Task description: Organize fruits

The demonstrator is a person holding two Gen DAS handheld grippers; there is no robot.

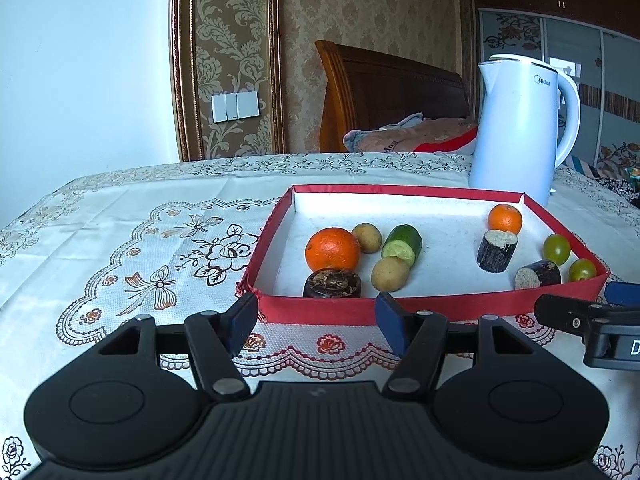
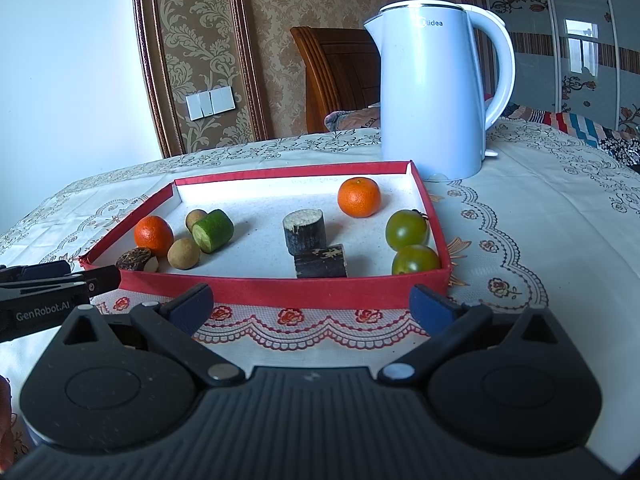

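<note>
Fruits and other produce lie loose inside a shallow red cardboard tray with a white lining [image 2: 280, 292], which sits on a tabletop covered by a white embroidered floral cloth [image 1: 120, 240]. At the tray's left end a large round orange [image 1: 332, 249] touches a dark brown flattened fruit [image 1: 332, 284], with two small tan round fruits [image 1: 390, 274] and a cut green cucumber piece [image 1: 403, 245] just beside them. Toward the right end sit a smaller orange [image 2: 359, 197], two dark-skinned cut cane-like cylinders [image 2: 304, 232], one upright and one on its side, and two green tomatoes [image 2: 407, 229] against the right wall. Like kinds mostly sit near each other, though the oranges are well apart; this could be a sorted or an unsorted lot. A tall white electric kettle [image 2: 432, 92] stands behind the tray. Both tools hover low before the tray's near wall, pointing in. The left gripper [image 1: 318, 322] has its blue-padded jaws spread and empty near the left corner; the right gripper [image 2: 312, 308] is likewise spread wide, holding nothing.
</note>
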